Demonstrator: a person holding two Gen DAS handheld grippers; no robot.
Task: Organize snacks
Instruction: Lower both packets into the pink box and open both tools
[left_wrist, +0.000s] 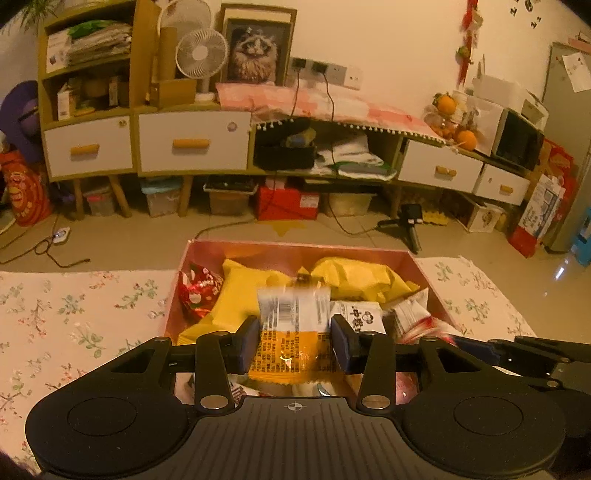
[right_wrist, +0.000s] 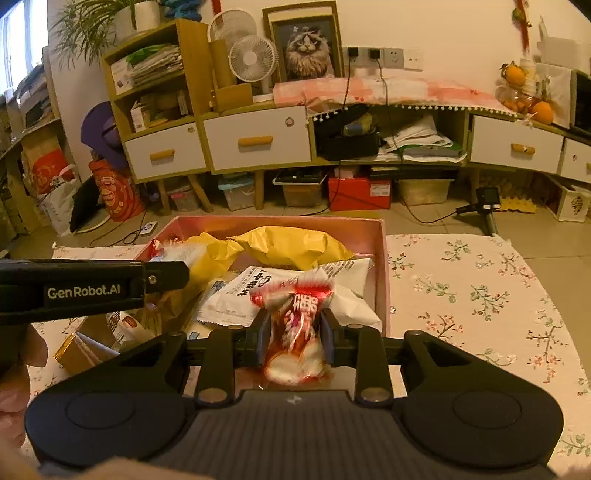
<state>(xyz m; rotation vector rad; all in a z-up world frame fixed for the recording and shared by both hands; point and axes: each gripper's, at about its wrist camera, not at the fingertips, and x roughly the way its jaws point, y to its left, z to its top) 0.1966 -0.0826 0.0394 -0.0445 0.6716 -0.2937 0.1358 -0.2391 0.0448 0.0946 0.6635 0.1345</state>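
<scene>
A pink box (left_wrist: 295, 248) on a floral cloth holds several snack packets: yellow bags (left_wrist: 354, 275), a red foil packet (left_wrist: 197, 290) and a white packet (left_wrist: 360, 314). My left gripper (left_wrist: 295, 341) is shut on an orange-and-white snack packet (left_wrist: 293, 334) above the box's near side. My right gripper (right_wrist: 294, 334) is shut on a red-and-white snack packet (right_wrist: 295, 332) over the near part of the pink box (right_wrist: 382, 258). The left gripper's body (right_wrist: 85, 290) crosses the left of the right wrist view.
A floral cloth (right_wrist: 480, 295) covers the surface on both sides of the box. Small gold and brown packets (right_wrist: 79, 345) lie left of the box. Beyond are the tiled floor, cables, a low cabinet (left_wrist: 192, 142) and storage bins.
</scene>
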